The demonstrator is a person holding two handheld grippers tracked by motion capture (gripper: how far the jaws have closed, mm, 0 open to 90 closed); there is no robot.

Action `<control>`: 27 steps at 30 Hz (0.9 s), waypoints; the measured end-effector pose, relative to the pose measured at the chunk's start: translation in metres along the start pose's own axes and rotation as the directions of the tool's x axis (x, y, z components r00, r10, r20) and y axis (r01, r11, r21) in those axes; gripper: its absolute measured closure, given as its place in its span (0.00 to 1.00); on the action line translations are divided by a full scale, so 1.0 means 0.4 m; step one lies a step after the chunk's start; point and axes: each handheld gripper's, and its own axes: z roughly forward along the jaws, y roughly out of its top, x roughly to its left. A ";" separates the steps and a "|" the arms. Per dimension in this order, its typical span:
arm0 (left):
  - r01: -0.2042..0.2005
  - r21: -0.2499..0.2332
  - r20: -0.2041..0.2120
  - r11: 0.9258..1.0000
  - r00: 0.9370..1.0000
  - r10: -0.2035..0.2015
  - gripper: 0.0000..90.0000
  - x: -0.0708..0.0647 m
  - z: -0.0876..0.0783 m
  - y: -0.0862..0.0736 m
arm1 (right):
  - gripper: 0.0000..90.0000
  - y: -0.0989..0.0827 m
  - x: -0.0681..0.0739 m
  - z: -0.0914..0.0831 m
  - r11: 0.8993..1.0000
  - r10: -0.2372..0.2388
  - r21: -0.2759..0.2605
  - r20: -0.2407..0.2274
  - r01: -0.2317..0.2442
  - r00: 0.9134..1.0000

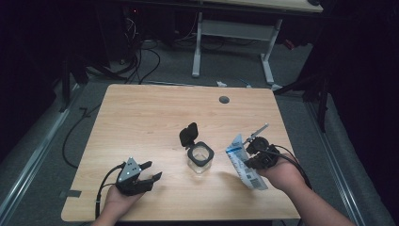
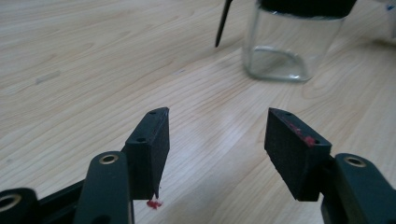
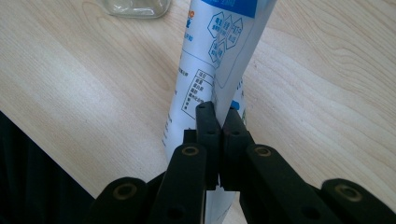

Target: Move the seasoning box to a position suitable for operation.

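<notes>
Pinched flat between the pressed-together black jaws of the right gripper (image 1: 258, 143): a white and blue printed plastic pouch (image 1: 244, 165), seen up close in the right gripper view (image 3: 219, 60) with its printed panel rising from the jaw tips. In the high view, held near the right front part of the light wooden table (image 1: 155, 113), tilted, its upper end pointing toward the middle, its lower end close to the hand and toward the front edge. Just left of the pouch, apart from it, a clear square glass jar with a black rim (image 1: 201, 157), standing upright near the table's middle, its black hinged lid (image 1: 188, 134) swung open and tipped up behind it. Same jar at the top of the left gripper view (image 2: 289, 42), well ahead of the jaws.

Left gripper (image 1: 151, 172) low over the front left of the table, jaws spread wide, nothing between them but bare wood; pointing roughly toward the jar, with a clear stretch of tabletop in between.

Plenty of bare surface across the back half and left side of the table. A small grey round grommet (image 1: 224, 100) near the far edge. Right edge not far from the right hand; front edge close under both forearms. Beyond the table, grey floor with dark cables (image 1: 141, 61) and a white desk frame (image 1: 235, 42).
</notes>
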 end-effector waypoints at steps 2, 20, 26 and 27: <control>-0.012 -0.010 0.017 1.000 1.000 0.013 0.44 -0.016 0.001 0.006 | 0.99 0.000 0.001 -0.003 1.000 0.001 0.002 0.002 -0.001 1.000; -0.070 -0.056 0.170 0.996 0.982 0.078 0.44 -0.188 0.097 0.067 | 0.99 -0.001 0.005 -0.015 1.000 -0.026 -0.007 -0.003 0.026 1.000; -0.081 -0.059 0.234 0.995 0.968 0.092 0.45 -0.249 0.149 0.101 | 0.99 -0.002 0.010 -0.009 1.000 -0.029 -0.003 -0.013 0.029 0.999; -0.082 -0.059 0.244 0.995 0.965 0.094 0.45 -0.257 0.158 0.105 | 0.99 -0.002 0.011 -0.008 1.000 -0.027 -0.001 -0.014 0.027 1.000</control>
